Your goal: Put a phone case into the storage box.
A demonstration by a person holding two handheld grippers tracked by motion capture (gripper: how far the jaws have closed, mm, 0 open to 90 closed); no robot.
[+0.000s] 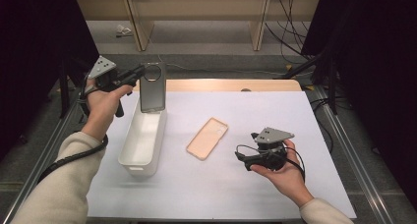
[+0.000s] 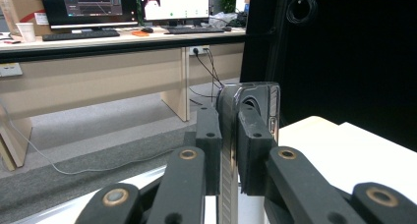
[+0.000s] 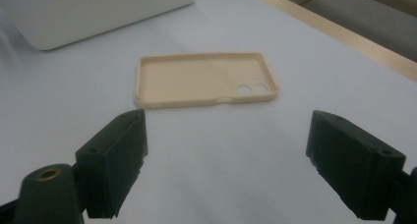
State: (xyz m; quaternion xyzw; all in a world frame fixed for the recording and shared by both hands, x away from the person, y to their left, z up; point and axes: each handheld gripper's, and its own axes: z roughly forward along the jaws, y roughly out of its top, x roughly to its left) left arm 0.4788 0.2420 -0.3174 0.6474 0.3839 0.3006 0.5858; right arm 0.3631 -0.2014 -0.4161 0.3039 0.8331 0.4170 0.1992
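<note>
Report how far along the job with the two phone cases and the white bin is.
Done: nothing lies in the white bin yet, as far as the high view shows. In hand: the left hand-held gripper is shut on the clear phone case, held upright above the bin's far end. Left: the peach phone case lies on the table before the open right hand-held gripper.

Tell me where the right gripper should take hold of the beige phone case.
Grip the beige phone case across its short width, over the raised long rims. It lies flat with its hollow up, so coming from above with the open right gripper looks best.
</note>
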